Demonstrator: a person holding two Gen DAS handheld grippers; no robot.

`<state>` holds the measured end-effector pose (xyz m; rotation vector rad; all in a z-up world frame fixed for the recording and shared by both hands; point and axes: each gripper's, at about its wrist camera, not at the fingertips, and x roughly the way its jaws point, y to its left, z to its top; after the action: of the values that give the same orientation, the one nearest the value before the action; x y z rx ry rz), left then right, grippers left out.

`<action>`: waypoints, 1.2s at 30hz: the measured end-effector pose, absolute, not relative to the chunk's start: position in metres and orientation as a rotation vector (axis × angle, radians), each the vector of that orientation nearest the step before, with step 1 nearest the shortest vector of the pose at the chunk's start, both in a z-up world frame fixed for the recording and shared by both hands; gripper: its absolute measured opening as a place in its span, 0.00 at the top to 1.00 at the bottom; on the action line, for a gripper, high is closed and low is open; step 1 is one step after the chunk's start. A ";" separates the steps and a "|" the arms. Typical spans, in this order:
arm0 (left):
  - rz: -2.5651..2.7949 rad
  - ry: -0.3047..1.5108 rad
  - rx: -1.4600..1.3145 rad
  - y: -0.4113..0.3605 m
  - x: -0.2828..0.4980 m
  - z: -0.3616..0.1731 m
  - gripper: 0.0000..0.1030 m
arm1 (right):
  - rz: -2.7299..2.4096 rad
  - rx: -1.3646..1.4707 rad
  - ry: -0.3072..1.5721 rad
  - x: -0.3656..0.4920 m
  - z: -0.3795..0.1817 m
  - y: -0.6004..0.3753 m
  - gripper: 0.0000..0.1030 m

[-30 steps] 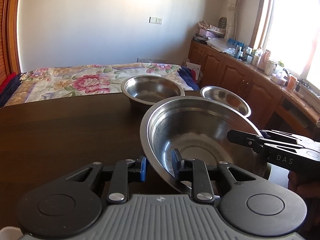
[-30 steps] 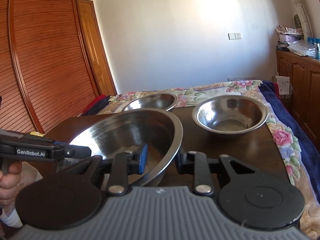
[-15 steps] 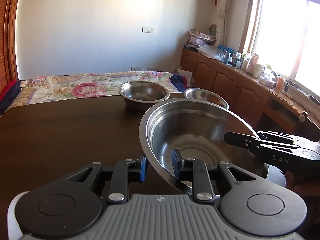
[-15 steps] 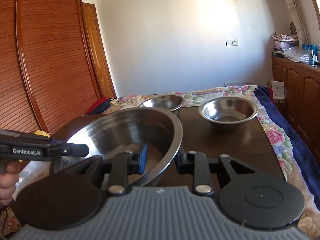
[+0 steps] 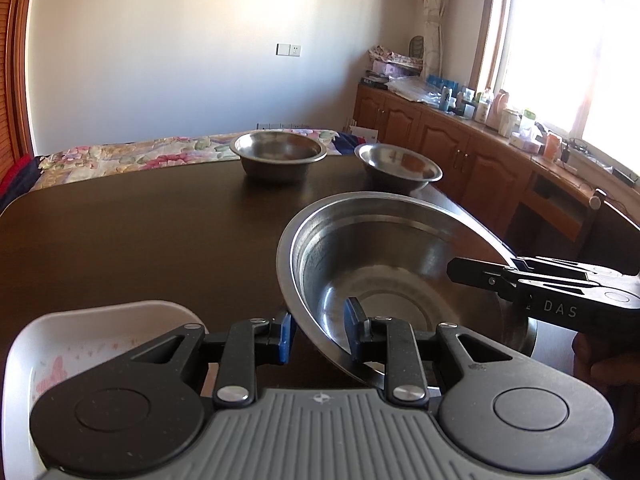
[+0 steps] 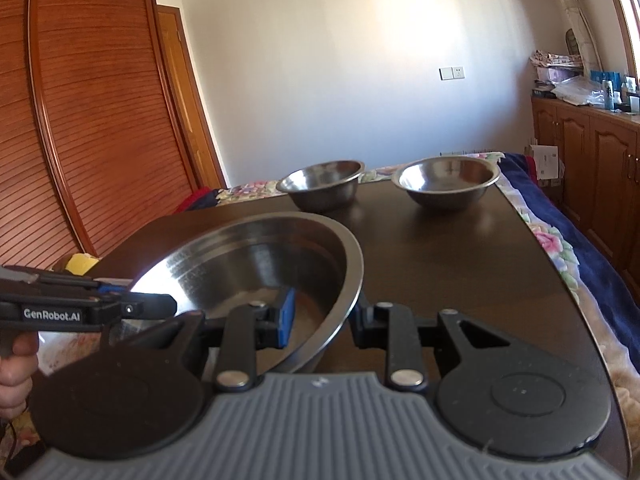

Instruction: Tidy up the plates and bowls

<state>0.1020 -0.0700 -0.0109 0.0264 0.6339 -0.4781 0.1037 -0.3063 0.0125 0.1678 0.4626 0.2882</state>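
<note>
A: Edges and free room on the counter (image 5: 140,232)?

B: Landmark is the big bowl (image 5: 392,280). It sits at the counter's near right corner, tilted, rim toward the near edge. Left of it the dark top is bare right across to the rounded left edge. Behind it there's an open strip, then two small bowls near the far edge. Beyond that edge is a bed (image 5: 120,156) with a floral cover. Cabinets (image 5: 460,144) run along the wall to the bowl's right.

A: Tongs?

B: Left tongs (image 5: 318,330) come in low from the near side, narrow, clamped on the big bowl's near-left rim: one pad outside the wall, one inside. Right tongs (image 6: 322,318) are the same on the opposite rim, blue pad inside, other finger outside. Each shows in the other's view as a black bar reaching to the rim, with a hand (image 6: 16,368) gripping the left unit's handle. I can't tell whether the bowl's base touches the counter.

A: Counts?

B: Three steel bowls: the big one plus two small. Small one (image 5: 278,154) is behind the big bowl to the left, the other (image 5: 398,164) straight behind it, near the right edge. They stand apart, both upright. One white dish (image 5: 60,344) with a pink pattern, just left of the big bowl at the near edge, partly under the left tongs. Something yellow (image 6: 82,263) lies past the counter's left side; can't identify it.
</note>
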 end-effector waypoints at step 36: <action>-0.458 0.615 0.043 -0.068 0.096 -0.016 0.46 | 0.284 0.123 0.475 0.096 0.015 -0.303 0.53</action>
<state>0.0960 -0.0678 -0.0155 0.0430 0.6147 -0.4580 0.0956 -0.3029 0.0148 0.1228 0.4748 0.2835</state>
